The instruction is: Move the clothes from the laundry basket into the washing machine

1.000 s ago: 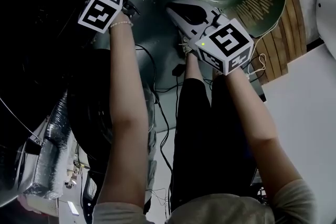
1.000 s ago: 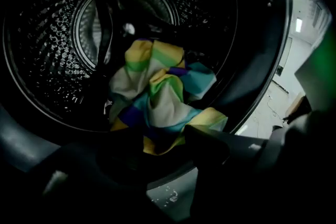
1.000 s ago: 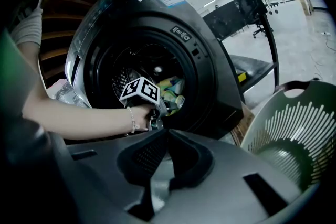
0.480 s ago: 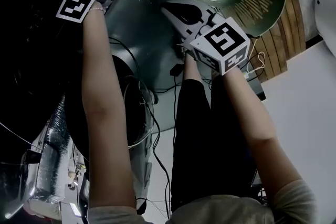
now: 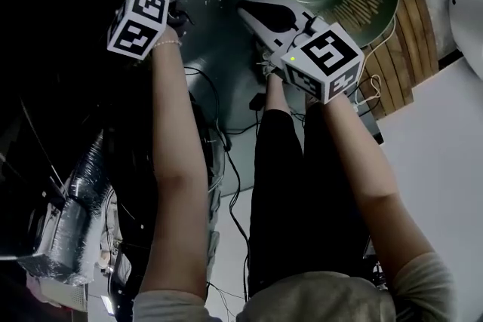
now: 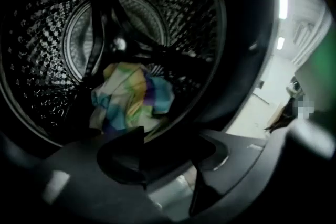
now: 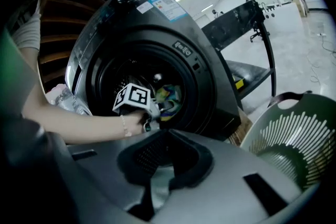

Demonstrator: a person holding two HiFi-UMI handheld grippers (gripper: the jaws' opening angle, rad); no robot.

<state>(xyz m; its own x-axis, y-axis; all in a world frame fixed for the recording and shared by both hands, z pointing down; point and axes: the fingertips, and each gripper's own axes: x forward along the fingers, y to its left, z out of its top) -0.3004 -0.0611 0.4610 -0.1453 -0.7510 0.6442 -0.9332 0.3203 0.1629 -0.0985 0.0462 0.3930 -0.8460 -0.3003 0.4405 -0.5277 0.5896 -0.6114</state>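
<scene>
One multicoloured crumpled cloth [image 6: 131,99] is seen lying low in perforated steel drum [image 6: 47,34] of dark front-loading washing machine [image 7: 157,23]. Left gripper [image 6: 168,157] is held at door mouth. Jaws just opened, now parted, nothing between them, so release is judged done. Right gripper [image 7: 157,183] is held back on near side, jaws closed on nothing, judged idle. Round green slotted laundry basket [image 5: 377,4] is set at right of machine for short reach. No clothes are seen inside.
</scene>
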